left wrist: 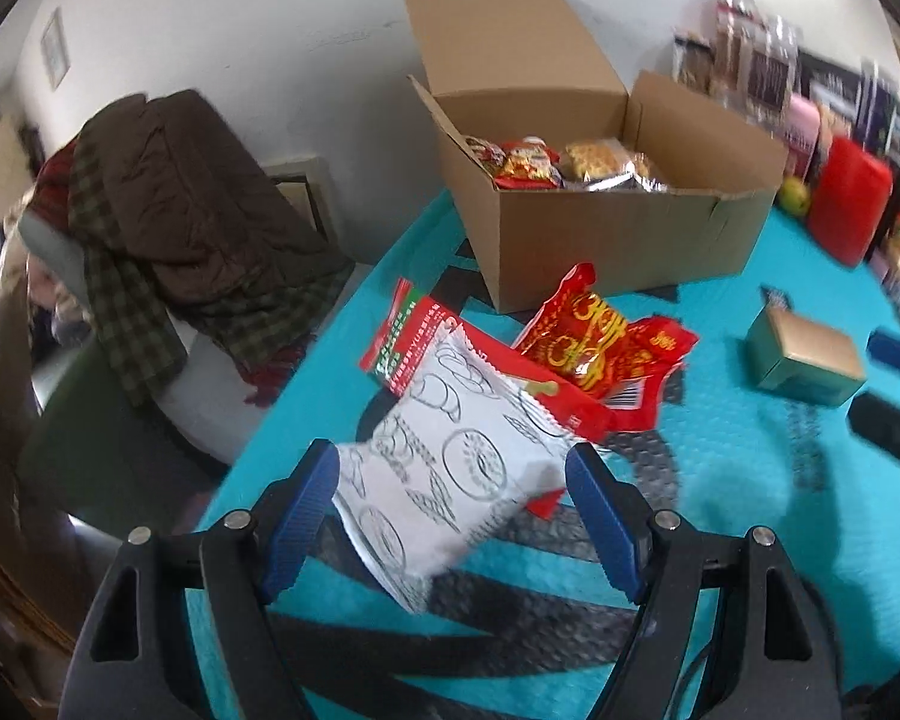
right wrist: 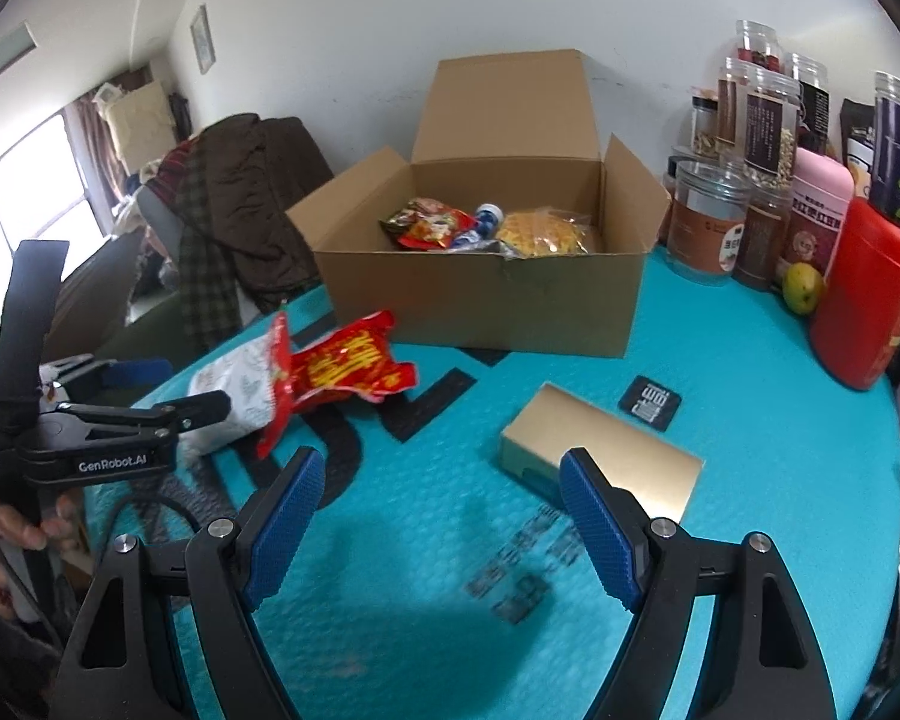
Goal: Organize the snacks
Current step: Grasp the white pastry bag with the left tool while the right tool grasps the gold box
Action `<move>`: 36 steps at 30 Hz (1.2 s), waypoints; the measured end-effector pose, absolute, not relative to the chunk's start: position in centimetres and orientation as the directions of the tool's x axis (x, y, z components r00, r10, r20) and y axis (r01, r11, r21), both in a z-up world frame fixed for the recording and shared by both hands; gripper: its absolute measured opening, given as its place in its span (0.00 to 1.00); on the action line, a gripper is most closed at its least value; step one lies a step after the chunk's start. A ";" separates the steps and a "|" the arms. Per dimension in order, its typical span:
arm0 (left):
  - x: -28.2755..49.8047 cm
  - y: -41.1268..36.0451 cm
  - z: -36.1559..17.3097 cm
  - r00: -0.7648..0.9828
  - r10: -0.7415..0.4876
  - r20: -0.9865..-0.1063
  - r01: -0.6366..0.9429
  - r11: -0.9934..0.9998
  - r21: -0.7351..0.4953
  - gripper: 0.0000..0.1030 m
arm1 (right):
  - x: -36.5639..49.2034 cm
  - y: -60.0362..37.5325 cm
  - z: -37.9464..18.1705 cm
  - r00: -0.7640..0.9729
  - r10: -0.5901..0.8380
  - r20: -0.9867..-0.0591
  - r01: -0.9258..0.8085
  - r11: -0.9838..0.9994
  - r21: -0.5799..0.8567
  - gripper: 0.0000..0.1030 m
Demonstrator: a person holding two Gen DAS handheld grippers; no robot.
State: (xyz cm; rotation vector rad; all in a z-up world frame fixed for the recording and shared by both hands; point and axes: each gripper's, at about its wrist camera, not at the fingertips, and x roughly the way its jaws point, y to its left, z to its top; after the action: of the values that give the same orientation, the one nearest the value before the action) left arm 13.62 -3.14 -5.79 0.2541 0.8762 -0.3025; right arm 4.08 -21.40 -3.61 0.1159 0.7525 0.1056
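Left wrist view: the left gripper (left wrist: 453, 507) stands wide, its blue pads flanking the white packet (left wrist: 450, 468) without visibly pressing. That packet overlaps a red packet (left wrist: 606, 348) on the teal table (left wrist: 750, 480), short of the cardboard box (left wrist: 600, 240). Risk: closing now may snag both packets, or skid the slick film away.

Right wrist view: the right gripper (right wrist: 438, 516) stands wide and empty above the gold box (right wrist: 606, 456). Risk: an off-centre grip may tip it.

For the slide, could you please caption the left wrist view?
Open left hand-held gripper straddling a white printed snack packet on the turquoise table mat, open brown cardboard box behind.
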 end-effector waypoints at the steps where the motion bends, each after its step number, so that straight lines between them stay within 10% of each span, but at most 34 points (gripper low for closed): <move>1: 14.0 -3.3 -6.1 0.596 -0.144 -0.790 0.367 0.924 0.109 0.76 | 4.5 -21.6 -3.7 0.721 0.134 -0.680 -0.055 0.989 0.136 0.82; 17: 16.7 -5.5 -9.8 0.467 -0.067 -0.882 0.442 0.881 0.167 0.99 | 8.4 -23.3 -5.6 0.671 0.097 -0.736 -0.101 0.994 0.039 0.85; 24: 14.6 -5.7 -8.8 0.484 -0.040 -0.874 0.386 0.906 0.173 0.64 | 9.6 -24.0 -6.5 0.640 0.109 -0.761 -0.171 0.985 -0.003 0.85; 36: 11.1 -9.5 -8.0 0.423 -0.142 -0.895 0.361 0.932 0.023 0.58 | 10.4 -26.8 -7.8 0.563 0.181 -0.806 -0.241 0.969 0.049 0.85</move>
State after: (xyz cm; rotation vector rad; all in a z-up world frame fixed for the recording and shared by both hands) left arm 11.08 -9.50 -7.95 0.2248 1.0915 -0.3185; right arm 10.45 -26.84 -7.78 -0.0696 0.9402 0.2484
